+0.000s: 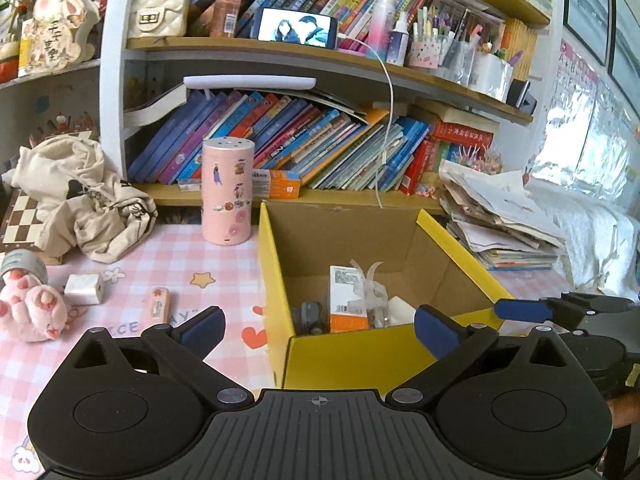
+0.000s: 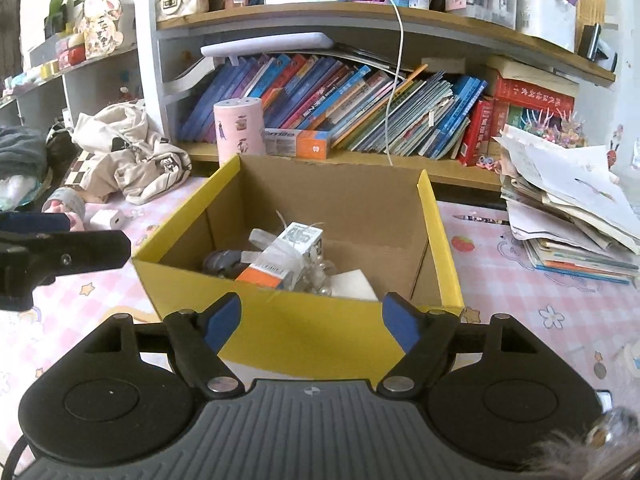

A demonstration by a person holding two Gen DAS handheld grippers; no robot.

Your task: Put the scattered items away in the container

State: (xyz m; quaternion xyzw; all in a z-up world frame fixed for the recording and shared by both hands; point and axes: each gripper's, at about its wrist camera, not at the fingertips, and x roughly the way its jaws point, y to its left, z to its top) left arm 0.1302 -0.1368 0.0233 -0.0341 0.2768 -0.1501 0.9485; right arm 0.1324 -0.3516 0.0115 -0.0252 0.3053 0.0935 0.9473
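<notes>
bookshelves crammed with leaning books are filling the upper half of both views, and below them a worktop under a pink checked cloth is carrying the clutter. the yellow cardboard box is sitting at centre of the frame in both views, already holding an orange and white carton, a dark toy car and some crinkled clear wrapping.

still out on the cloth, at lower left of the left wrist view, are lying a white charger block, a small pink stick-shaped item and a pink plush toy. the charger looks light, stiff and smooth-sided, so pinching across its flat faces seems safest. the pink item looks thin and low, likely needing a grip across its narrow width. the plush will probably squash and is best taken around its body.

the left hand-held gripper is standing wide with nothing between its pads, hanging over the box's near left corner. the right hand-held gripper is partly spread and also empty, in front of the box's near wall.

the pink sticker-covered canister is standing upright just left of the box, and a crumpled beige garment is crowding the upper left; either could get nudged while reaching. a paper stack is leaning at right
</notes>
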